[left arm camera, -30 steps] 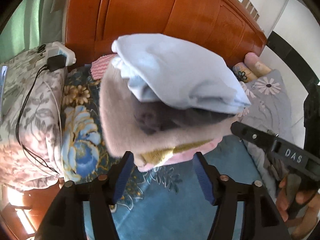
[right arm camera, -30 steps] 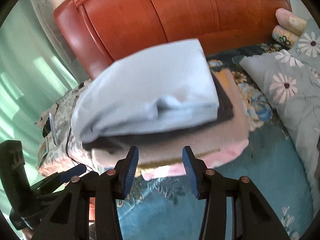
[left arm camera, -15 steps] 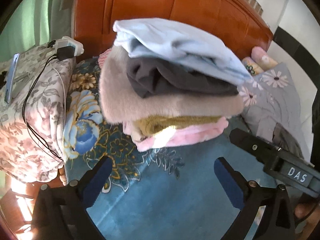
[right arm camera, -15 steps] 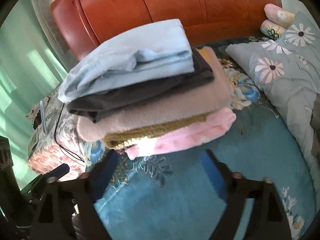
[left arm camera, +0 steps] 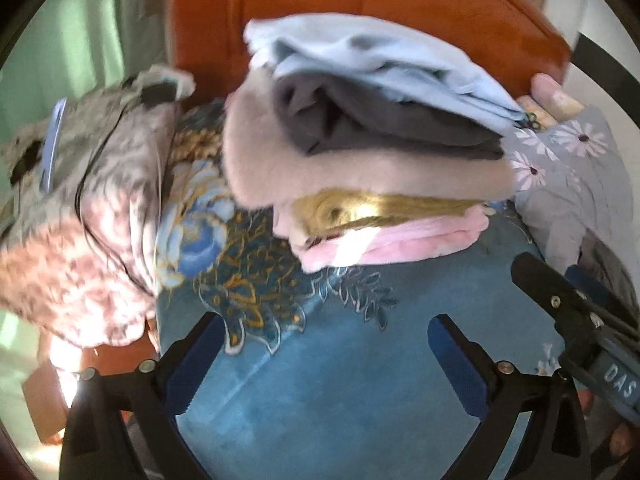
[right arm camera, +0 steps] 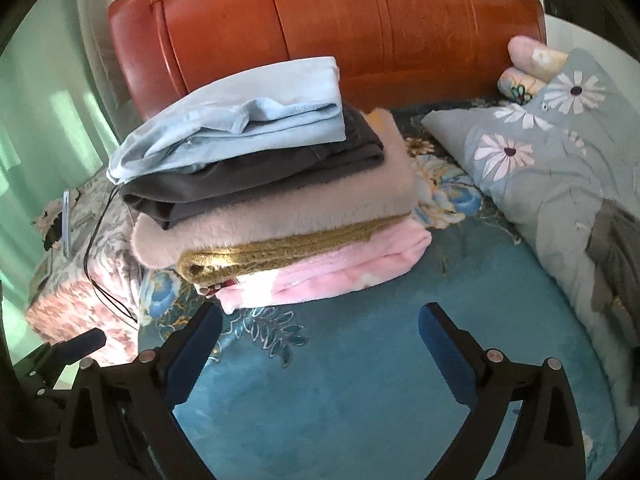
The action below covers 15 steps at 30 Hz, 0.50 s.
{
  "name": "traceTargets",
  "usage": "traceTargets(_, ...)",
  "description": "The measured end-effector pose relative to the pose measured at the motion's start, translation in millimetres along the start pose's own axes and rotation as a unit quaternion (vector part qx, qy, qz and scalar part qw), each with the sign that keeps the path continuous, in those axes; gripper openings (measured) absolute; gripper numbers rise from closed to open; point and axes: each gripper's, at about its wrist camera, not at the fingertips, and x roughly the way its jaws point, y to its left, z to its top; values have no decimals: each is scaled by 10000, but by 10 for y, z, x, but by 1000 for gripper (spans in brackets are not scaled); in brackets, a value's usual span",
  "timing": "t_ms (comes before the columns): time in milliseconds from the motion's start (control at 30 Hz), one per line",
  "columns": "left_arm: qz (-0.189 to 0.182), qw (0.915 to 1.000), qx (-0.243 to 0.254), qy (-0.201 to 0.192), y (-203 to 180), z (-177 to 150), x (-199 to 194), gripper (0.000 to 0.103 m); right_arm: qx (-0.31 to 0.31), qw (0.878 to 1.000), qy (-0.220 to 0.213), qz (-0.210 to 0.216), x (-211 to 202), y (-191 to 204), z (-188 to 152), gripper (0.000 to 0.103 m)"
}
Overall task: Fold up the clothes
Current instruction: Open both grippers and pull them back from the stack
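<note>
A stack of folded clothes point(right arm camera: 276, 200) sits on the blue floral bedspread point(right arm camera: 360, 392) near the headboard: light blue on top point(right arm camera: 248, 108), then dark grey, beige, mustard and pink point(right arm camera: 348, 268). It also shows in the left wrist view point(left arm camera: 368, 152), blurred. My left gripper point(left arm camera: 324, 356) is open and empty, a short way back from the stack. My right gripper point(right arm camera: 320, 348) is open and empty, also apart from the stack. The right gripper's body shows at the right of the left wrist view point(left arm camera: 576, 320).
A red-brown wooden headboard point(right arm camera: 340, 32) stands behind the stack. A grey daisy-print quilt point(right arm camera: 560, 152) lies at the right. A pink floral pillow point(right arm camera: 76, 272) with a black cable and a phone lies at the left. Green curtains hang far left.
Both grippers have opened wide, let go of the stack and pulled back from it. The stack now rests on the bed.
</note>
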Motion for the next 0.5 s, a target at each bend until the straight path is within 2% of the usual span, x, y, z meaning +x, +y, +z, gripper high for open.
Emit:
traceTargets(167,108,9999,46,-67,33,-44,-1,103,-68,9999,-56,-70,3,55,-43,99)
traceTargets(500,82,9998,192,10,26,-54,84,103,-127,9999,89,-70,85,151,-105,99)
